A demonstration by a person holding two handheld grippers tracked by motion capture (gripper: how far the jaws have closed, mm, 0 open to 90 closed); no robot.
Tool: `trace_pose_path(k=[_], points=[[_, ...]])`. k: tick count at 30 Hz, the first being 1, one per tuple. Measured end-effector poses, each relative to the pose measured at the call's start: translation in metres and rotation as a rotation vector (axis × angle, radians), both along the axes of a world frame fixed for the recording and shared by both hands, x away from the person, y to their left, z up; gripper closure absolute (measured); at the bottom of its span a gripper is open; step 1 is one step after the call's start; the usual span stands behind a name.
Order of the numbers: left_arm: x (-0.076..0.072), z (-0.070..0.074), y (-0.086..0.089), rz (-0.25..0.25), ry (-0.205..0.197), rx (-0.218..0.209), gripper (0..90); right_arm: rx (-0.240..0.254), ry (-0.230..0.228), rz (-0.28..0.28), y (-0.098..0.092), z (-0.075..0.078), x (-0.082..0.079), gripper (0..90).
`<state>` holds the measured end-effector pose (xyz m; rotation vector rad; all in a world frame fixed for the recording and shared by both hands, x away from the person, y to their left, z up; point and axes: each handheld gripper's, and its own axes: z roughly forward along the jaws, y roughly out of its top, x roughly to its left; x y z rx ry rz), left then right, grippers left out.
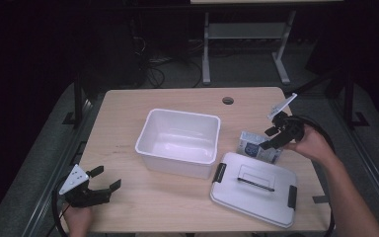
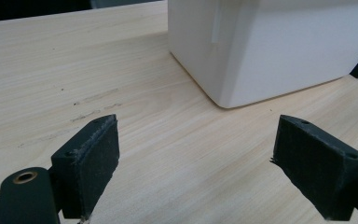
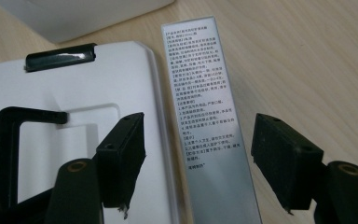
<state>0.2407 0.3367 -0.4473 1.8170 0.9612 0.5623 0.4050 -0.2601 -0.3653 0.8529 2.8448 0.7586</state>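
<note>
Silver-grey carton (image 3: 209,116), printed, lying near the table's (image 1: 128,113) right edge beside white lid (image 1: 254,190); right gripper (image 3: 198,158) straddles it, jaws spread, apparently untouching. Left gripper (image 1: 101,178), front-left corner, jaws released.

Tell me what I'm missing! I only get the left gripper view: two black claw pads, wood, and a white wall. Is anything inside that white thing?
Observer: No, the tub is empty inside.
Operator: Does it have a lid?
Observer: Yes, the lid lies flat on the table beside the tub, handle side up.
Operator: What's the other claw doing?
Observer: The right claw is open around a silver carton, with gaps on both sides.
</note>
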Motion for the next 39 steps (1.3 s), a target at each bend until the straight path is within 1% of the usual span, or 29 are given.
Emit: trace_pose_path(k=[1,8,10,11,13,19,24,28,33,39], points=[[0.0,0.0,0.0,0.001,-0.001,0.0,13.7,-0.002,-0.005,0.003,0.0,-0.001,0.001,33.7],[0.0,0.0,-0.001,-0.001,-0.003,0.005,13.7,-0.025,0.022,-0.001,0.003,-0.01,0.008,33.0],[0.0,0.0,-0.001,-0.002,-0.002,0.005,13.7,-0.036,0.02,0.004,0.005,-0.013,0.01,33.3],[0.0,0.0,-0.001,-0.001,-0.002,0.005,13.6,-0.038,0.024,0.003,0.005,-0.014,0.01,34.1],[0.0,0.0,-0.001,-0.001,-0.002,0.005,13.7,-0.048,0.018,0.009,0.006,-0.015,0.011,35.2],[0.001,0.001,-0.002,-0.006,-0.002,0.014,13.6,-0.062,0.032,0.026,0.01,-0.019,0.012,40.5],[0.001,0.001,-0.001,-0.004,-0.002,0.011,13.7,-0.068,0.035,0.038,0.012,-0.021,0.013,45.6],[0.001,0.001,0.0,0.001,-0.004,0.006,13.7,-0.075,0.028,0.044,0.012,-0.021,0.013,49.2],[0.001,0.001,-0.001,-0.003,-0.003,0.008,13.6,-0.081,0.027,0.049,0.013,-0.021,0.015,50.3],[0.0,0.002,-0.001,-0.004,-0.006,0.009,13.6,-0.082,0.024,0.062,0.012,-0.022,0.017,53.9]])
